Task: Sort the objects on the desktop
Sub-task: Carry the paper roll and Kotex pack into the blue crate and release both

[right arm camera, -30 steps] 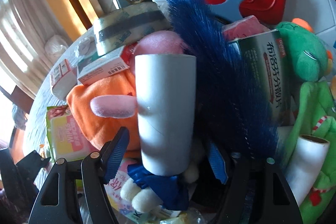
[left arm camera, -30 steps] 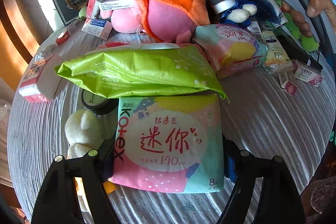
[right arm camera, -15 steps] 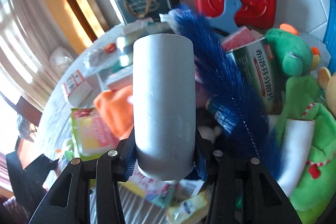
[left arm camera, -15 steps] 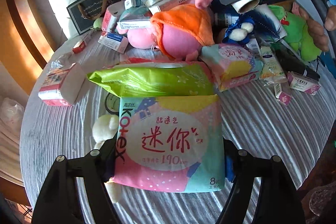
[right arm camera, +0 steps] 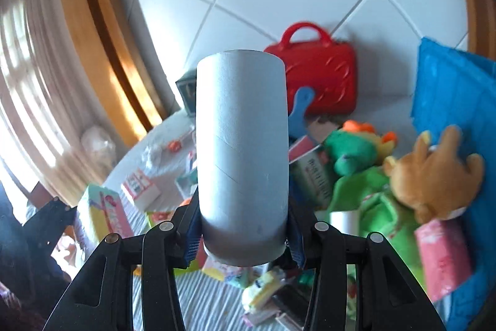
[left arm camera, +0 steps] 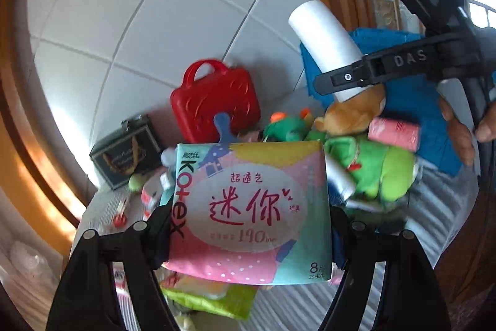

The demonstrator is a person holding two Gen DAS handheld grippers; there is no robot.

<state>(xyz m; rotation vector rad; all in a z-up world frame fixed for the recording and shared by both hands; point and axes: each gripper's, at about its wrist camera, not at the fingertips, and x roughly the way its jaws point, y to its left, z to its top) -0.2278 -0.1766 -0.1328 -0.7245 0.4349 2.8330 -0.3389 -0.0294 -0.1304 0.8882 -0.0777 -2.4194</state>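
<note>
The left gripper (left arm camera: 248, 225), tilted downward, clamps its fingers on a Kotex pack (left arm camera: 248, 210) marked "190" above the cluttered counter (left arm camera: 434, 207), while the right gripper (right arm camera: 241, 234), stamped "DAS", grips a white tube (right arm camera: 241, 154) aloft.

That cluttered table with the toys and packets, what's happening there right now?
A person is sorting it with a handheld gripper in each hand. The left gripper grips a Kotex pad packet, the right gripper a white cardboard tube, both held above the pile of plush toys and the red toy case.
</note>
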